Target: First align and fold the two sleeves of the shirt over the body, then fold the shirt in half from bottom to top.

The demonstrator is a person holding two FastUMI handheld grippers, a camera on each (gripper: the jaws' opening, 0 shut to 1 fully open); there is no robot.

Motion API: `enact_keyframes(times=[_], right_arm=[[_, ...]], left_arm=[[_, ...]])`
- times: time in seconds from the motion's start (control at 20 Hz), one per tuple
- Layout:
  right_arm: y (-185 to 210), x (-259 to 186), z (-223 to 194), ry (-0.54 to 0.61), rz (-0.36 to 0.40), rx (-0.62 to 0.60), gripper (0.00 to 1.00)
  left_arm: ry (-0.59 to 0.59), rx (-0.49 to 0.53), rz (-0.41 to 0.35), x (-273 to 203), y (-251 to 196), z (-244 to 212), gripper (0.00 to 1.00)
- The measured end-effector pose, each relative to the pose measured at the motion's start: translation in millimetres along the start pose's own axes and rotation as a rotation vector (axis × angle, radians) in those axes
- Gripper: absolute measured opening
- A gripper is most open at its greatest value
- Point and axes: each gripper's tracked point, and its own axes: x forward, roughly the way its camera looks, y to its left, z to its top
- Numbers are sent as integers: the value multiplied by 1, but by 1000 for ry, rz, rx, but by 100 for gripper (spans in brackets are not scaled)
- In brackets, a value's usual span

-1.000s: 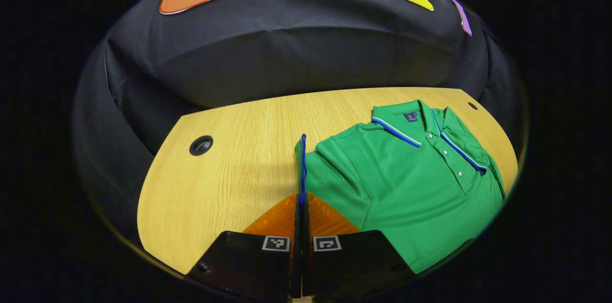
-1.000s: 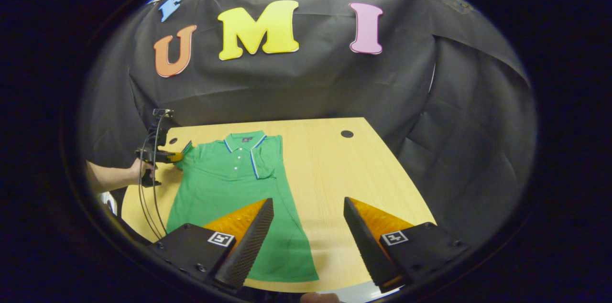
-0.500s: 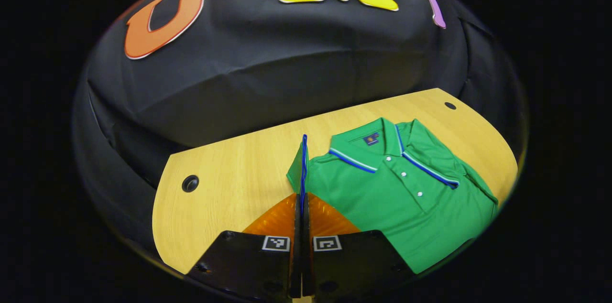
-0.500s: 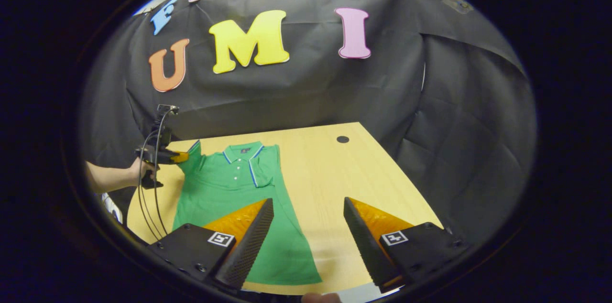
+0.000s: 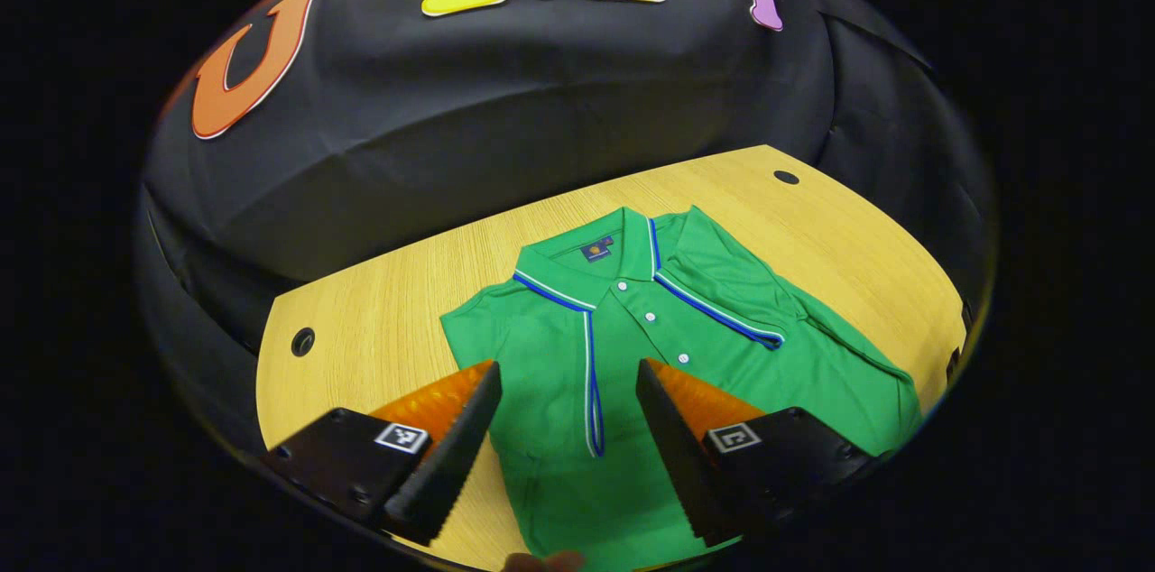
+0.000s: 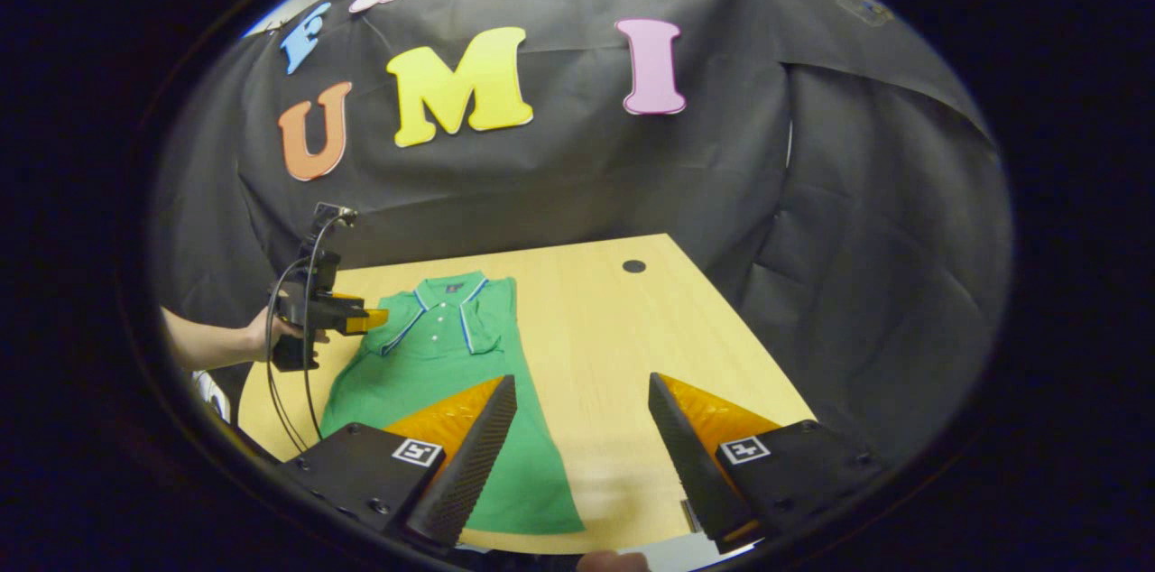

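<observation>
Both my left gripper (image 5: 564,437) and right gripper (image 6: 582,446) gape wide, empty; shirt (image 5: 650,355) looks soft, light; I'd pinch its hem corners.

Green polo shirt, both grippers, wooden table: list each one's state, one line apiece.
Green polo shirt: flat on the table, both blue-trimmed sleeves folded over the body, bottom not yet folded up.
Left gripper: open, above the shirt, holding nothing.
Right gripper: open, above the table near the shirt's hem, holding nothing.
Light wooden table: bears the shirt.
</observation>
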Motion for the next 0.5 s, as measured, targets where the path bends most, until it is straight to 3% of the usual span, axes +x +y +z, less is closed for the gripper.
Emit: enact_keyframes(times=[0.25, 0.5], right_arm=[[19, 14, -3, 21, 85, -68, 95], [47, 21, -7, 32, 167, -150, 93]], left_arm=[[-24, -16, 30, -66, -10, -22, 98], [-34, -116, 92, -137, -14, -51, 98]])
